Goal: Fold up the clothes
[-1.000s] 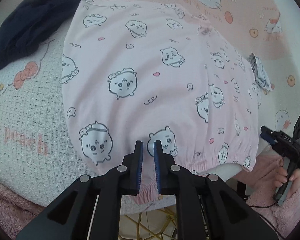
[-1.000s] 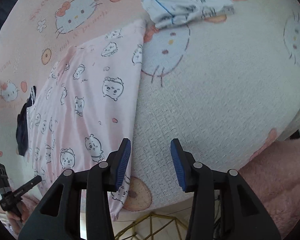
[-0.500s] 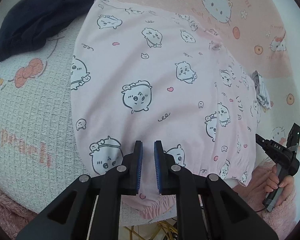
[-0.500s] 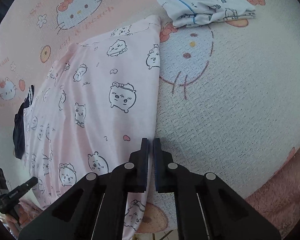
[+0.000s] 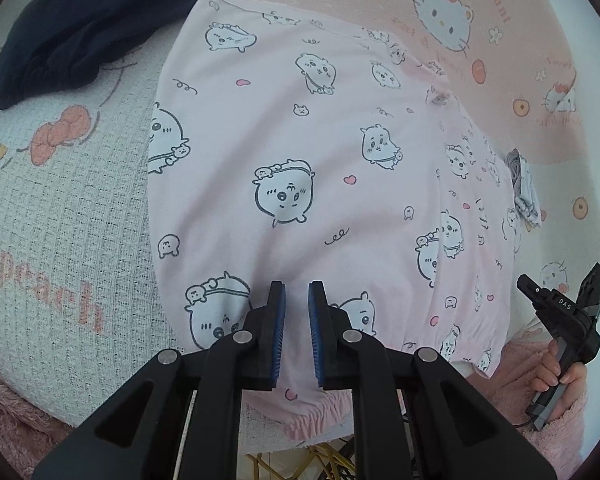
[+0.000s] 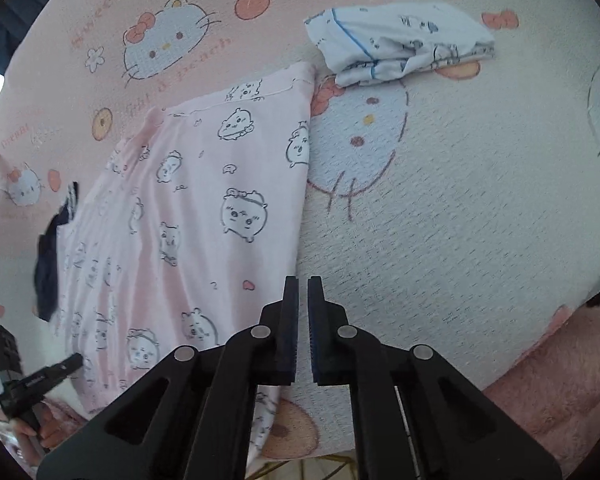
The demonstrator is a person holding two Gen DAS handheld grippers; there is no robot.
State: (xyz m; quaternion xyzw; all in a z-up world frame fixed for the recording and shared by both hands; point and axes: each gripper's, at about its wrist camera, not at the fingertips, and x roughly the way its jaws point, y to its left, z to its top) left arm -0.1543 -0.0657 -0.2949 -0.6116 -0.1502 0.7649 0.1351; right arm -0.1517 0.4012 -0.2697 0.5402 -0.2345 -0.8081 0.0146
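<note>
A pink pyjama garment point(image 5: 320, 160) printed with white cartoon animals lies spread flat on the bed; it also shows in the right wrist view point(image 6: 204, 220). My left gripper point(image 5: 297, 300) hovers over its elastic waistband end, jaws nearly closed with a narrow gap, nothing between them. My right gripper point(image 6: 303, 292) is shut and empty, just beside the garment's right edge near the bed's front. The right gripper also shows in the left wrist view point(image 5: 560, 312), at the waistband's far corner.
A dark navy garment point(image 5: 72, 28) lies crumpled at the far left. A folded white and blue garment point(image 6: 400, 44) sits at the far right of the bed. A small grey cloth point(image 5: 524, 188) lies beyond the pink garment. The bed cover point(image 6: 460, 200) is white with pink cat prints.
My right gripper has closed from wide open and moved forward along the garment's right edge. My left gripper has advanced over the waistband onto the garment.
</note>
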